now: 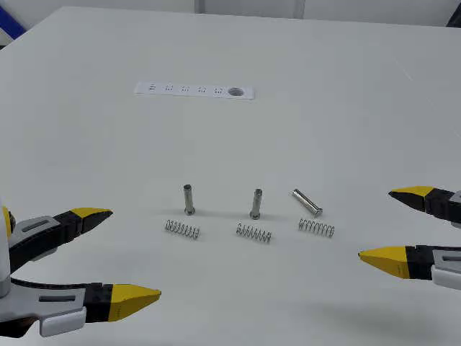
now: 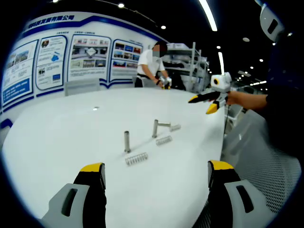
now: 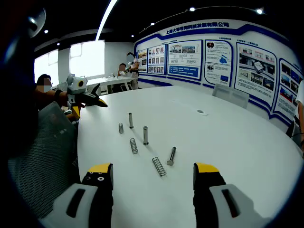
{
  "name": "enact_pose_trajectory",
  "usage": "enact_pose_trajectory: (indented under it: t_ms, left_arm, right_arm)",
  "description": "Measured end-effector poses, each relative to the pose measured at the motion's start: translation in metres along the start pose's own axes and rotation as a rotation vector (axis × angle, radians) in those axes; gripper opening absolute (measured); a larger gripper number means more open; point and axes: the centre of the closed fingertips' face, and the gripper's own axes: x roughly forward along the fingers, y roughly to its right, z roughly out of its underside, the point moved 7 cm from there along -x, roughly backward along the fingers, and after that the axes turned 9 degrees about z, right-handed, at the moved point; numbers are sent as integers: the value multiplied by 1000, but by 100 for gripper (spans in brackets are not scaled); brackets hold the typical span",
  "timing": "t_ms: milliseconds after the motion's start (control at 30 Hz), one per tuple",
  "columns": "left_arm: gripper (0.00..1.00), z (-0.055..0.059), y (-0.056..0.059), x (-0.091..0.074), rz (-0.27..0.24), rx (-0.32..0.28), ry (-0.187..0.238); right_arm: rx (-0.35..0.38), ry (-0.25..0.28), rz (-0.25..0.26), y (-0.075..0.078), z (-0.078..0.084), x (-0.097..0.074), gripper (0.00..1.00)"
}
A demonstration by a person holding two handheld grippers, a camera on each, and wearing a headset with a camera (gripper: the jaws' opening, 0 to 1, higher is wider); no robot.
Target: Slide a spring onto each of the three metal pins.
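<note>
Steel pins and coiled wire springs sit between left tongs and right tongs, both gaping empty.

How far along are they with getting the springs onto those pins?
Nothing looks done yet. The left spring, middle spring and right spring lie loose on the table. The left pin and middle pin stand upright; the right pin lies flat. Nothing is in hand: the left gripper and right gripper hover open, empty. All three springs remain to fit.
</note>
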Motion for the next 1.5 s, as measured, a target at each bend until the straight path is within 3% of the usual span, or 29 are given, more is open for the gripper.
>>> enact_pose_trajectory:
  t_ms: [867, 1500]
  left_arm:
    - [90, 2, 5, 9, 34, 2, -16]
    - [89, 3, 8, 10, 32, -5, -18]
  right_arm:
    - [39, -21, 21, -2, 7, -8, 67]
    - [59, -39, 27, 2, 5, -4, 60]
